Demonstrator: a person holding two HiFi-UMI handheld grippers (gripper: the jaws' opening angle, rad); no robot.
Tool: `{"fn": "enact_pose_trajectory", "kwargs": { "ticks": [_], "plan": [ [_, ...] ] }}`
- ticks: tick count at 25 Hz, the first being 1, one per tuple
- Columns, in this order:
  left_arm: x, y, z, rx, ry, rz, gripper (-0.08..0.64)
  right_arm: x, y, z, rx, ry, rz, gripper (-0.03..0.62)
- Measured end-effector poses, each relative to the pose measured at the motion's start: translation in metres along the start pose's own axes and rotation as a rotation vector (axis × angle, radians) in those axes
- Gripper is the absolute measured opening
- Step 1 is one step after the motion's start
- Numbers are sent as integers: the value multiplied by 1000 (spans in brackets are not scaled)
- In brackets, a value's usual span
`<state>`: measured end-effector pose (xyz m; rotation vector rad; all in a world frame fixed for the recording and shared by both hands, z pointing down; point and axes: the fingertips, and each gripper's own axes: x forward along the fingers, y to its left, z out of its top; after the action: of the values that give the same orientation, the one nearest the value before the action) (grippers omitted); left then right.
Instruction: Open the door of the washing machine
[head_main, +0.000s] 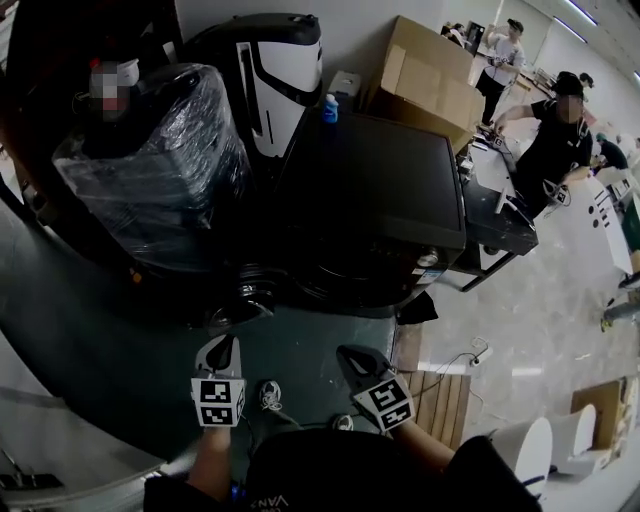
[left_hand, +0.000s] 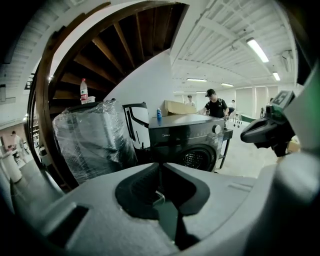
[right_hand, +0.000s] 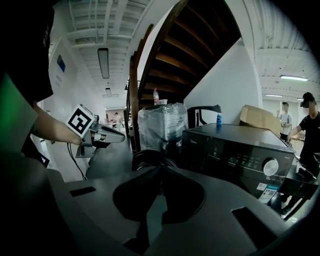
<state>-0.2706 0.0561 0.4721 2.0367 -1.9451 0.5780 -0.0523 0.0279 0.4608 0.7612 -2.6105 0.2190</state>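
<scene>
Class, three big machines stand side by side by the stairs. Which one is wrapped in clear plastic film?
The leftmost machine in the head view. The white-and-black machine and the dark washing machine are bare.

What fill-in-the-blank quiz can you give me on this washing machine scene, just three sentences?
The small bottle standing on top of the washing machine is ____ in colour.
The bulky item to its left is wrapped in clear ____.
The left gripper and the right gripper both have their jaws ____, holding nothing.
Missing words: blue; plastic; shut.
</scene>
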Motion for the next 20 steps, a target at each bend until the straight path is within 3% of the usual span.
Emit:
{"fn": "enact_pose_trajectory", "kwargs": {
  "ticks": [7, 20],
  "plan": [
    [-49, -55, -8, -52, -35, 49, 25, -35, -4, -5, -26, -33, 64, 8],
    [-110, -122, -8, -35, -58, 102, 25, -84, 7, -17, -12, -73, 143, 6]
  ]
}}
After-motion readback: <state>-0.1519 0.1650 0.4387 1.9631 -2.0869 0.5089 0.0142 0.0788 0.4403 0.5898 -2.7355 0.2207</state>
